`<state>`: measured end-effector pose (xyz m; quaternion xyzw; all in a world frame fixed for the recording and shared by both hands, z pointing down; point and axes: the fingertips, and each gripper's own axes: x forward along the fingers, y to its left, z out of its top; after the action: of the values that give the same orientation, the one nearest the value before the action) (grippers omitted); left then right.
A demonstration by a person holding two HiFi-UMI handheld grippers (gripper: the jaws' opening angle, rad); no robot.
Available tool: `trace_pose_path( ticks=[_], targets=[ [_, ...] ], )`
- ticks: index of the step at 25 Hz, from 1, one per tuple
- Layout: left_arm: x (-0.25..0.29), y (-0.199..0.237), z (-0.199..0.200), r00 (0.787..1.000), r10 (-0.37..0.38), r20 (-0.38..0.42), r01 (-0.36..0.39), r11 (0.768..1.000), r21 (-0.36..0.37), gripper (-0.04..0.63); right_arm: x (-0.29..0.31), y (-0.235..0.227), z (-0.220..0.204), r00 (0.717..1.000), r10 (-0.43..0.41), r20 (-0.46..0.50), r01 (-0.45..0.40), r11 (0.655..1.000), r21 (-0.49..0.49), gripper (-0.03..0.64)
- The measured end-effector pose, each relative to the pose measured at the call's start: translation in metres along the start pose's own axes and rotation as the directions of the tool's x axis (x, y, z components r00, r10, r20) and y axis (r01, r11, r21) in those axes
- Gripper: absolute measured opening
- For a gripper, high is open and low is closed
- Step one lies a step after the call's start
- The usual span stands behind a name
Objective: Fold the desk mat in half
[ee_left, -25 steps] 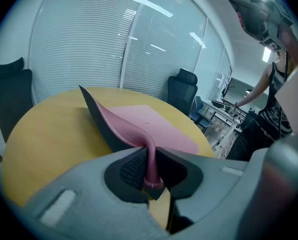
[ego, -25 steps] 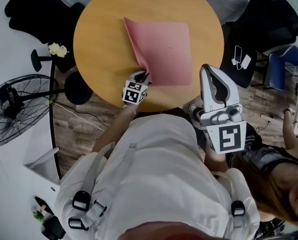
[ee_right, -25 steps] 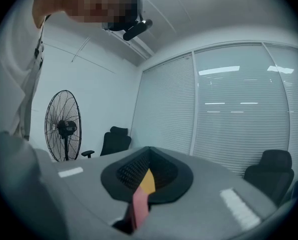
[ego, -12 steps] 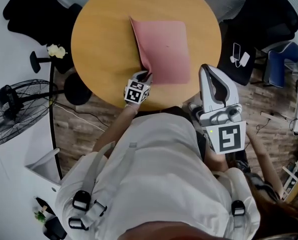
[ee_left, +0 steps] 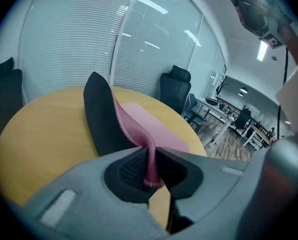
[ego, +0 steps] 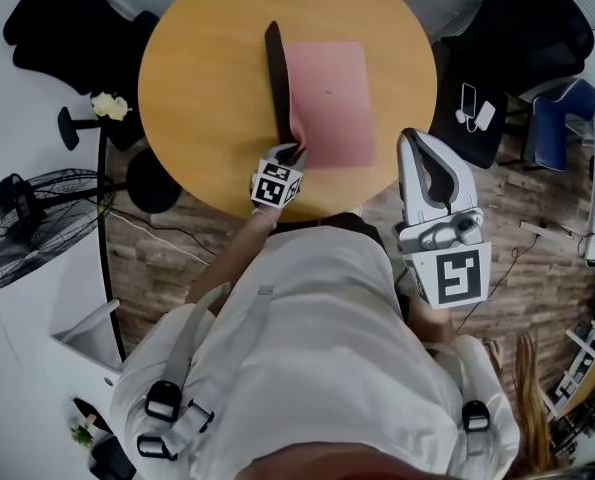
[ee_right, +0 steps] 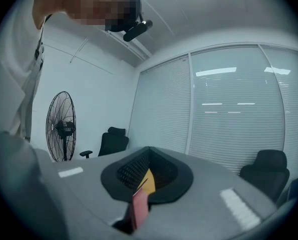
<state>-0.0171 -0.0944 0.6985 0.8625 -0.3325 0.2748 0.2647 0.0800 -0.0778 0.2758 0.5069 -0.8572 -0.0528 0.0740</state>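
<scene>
Fold half made: one flap of the desk mat stands up on edge, not yet laid over.

The round worktop (ego: 207,88) carries the pink desk mat (ego: 332,98); its right part lies flat, while its left part rears nearly upright with the dark underside (ego: 275,78) turned to the left; so the lift looks done, and what seems left is to carry that flap across to the right, lay it on the flat half, match the edges and let go; the left gripper (ego: 289,156) has its fingers clenched on the mat's near edge at the foot of the raised flap, the pink sheet pinched between them; the right gripper (ego: 420,148) hangs beside the worktop's near right rim, apart from the mat, its fingers drawn almost together on nothing; only a sliver of mat and worktop shows through the slit.
</scene>
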Motion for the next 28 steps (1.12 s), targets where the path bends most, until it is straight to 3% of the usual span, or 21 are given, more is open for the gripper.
trace_pose_path(
  ticks=[28],
  targets=[
    [0.049,-0.027,0.000,0.997,-0.059,-0.058,0.058,0.998,-0.015,0.044,-0.014,-0.025,0.002,0.999,-0.048,-0.018,0.049,0.999,0.014,0.005]
  ],
)
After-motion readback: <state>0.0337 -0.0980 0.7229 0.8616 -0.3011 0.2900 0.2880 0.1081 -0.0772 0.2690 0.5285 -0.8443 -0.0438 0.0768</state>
